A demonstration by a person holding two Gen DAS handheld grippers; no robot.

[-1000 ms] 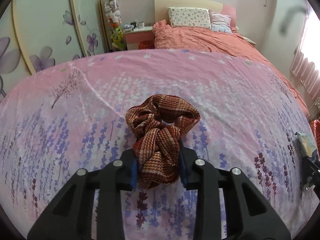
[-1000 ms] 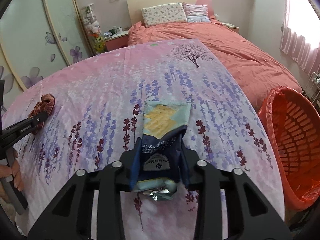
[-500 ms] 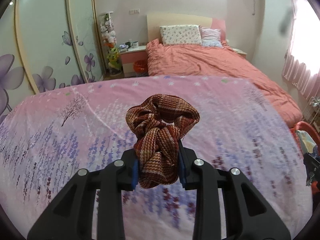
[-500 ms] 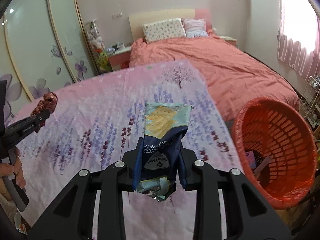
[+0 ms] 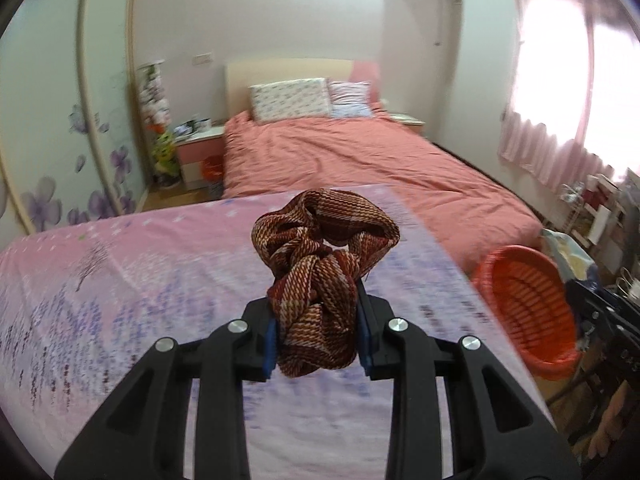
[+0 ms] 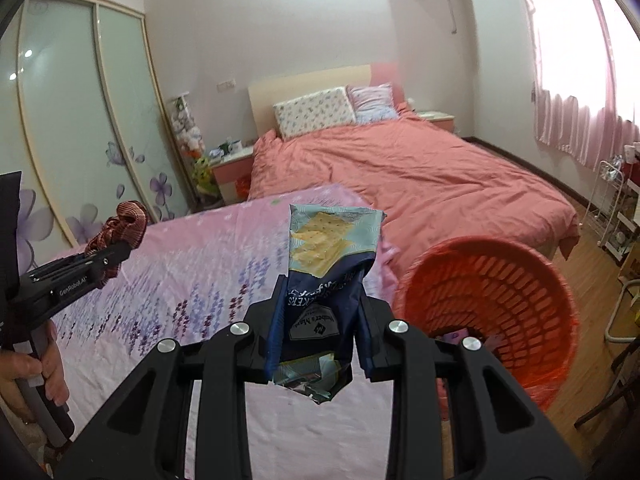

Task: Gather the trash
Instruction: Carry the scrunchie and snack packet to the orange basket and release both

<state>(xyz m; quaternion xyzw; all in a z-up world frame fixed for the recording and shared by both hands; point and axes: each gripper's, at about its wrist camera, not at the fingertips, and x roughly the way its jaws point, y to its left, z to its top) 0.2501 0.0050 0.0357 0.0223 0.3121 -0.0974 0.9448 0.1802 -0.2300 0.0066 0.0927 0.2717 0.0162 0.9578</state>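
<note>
- Step in hand, as I judge it: carrying two picked-up items across to the orange basket (image 6: 488, 312) that stands on the floor just beside the lavender-print bedcover (image 6: 180, 280).
- To do it well: bring each claw over the basket's open mouth before letting go, the right one first since it is the nearer (the basket fills the lower right of its view); release from directly above, so that a light wrapper does not drift onto the rim or the floor.
- Caution: the basket leans toward the bedcover, and some scraps already lie at its bottom, so a drop well inside the rim is the safer choice.
- Left claw (image 5: 318, 336): narrowly parted, blue pads pressed on either side of a brown woven scrunchie (image 5: 320, 264), which is bunched between them and held clear above the bedcover.
- Right claw (image 6: 316, 336): likewise narrowly parted, closed on a cracker wrapper (image 6: 324, 280) (dark blue below, pale with cracker pictures above), its torn foil end hanging under the pads.
- Location of items: both are in the air in the claws, neither in the basket yet; the wrapper is near it, the scrunchie farther off to the left.
- A hand (image 6: 28, 372) grips the left claw's handle at the edge of the right view.
</note>
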